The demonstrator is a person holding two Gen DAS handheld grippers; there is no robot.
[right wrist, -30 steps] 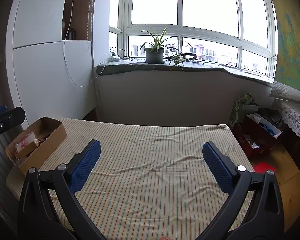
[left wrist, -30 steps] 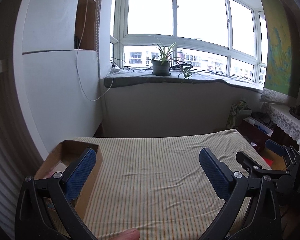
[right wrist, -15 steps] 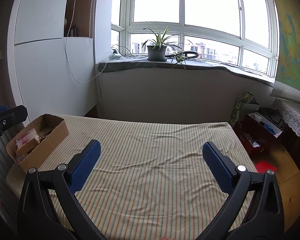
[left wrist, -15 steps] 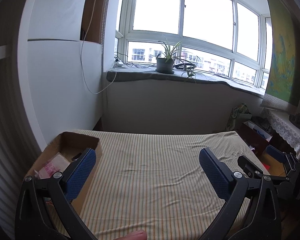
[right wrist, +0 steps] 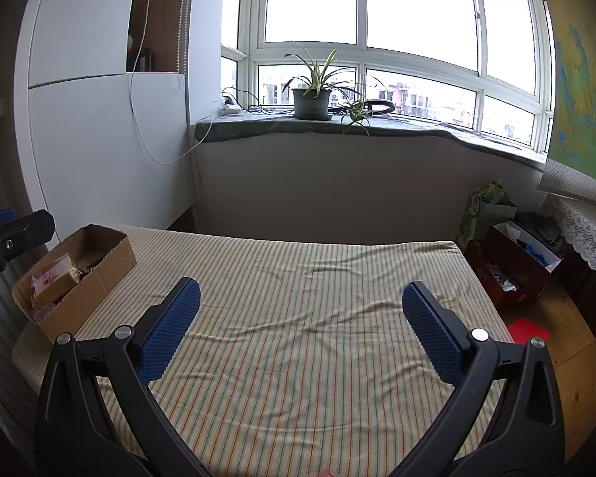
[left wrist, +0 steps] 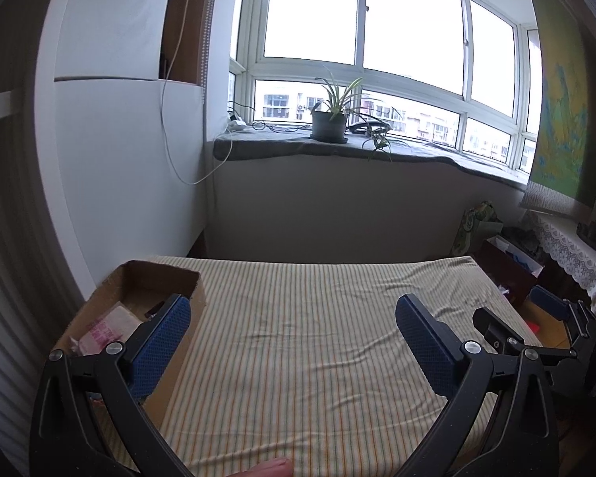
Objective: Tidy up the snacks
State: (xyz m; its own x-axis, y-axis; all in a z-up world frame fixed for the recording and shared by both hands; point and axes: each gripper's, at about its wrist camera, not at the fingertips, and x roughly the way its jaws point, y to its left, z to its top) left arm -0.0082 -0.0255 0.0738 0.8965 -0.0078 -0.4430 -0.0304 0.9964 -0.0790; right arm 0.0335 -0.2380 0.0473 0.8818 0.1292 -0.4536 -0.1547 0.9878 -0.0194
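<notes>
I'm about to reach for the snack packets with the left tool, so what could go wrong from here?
The cardboard box sits at the corner of the striped bed, so a push might tip it off. The left tool is open with one finger over the box, and might catch its wall. The packets look soft and could crush.

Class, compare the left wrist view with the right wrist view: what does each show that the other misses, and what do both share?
Only the left wrist view shows the right gripper from outside, at its right edge. Only the right wrist view shows the red item on the wooden floor. Both share the cardboard box of wrapped snacks, the striped bedsheet, the potted plant, and open, empty jaws.
</notes>
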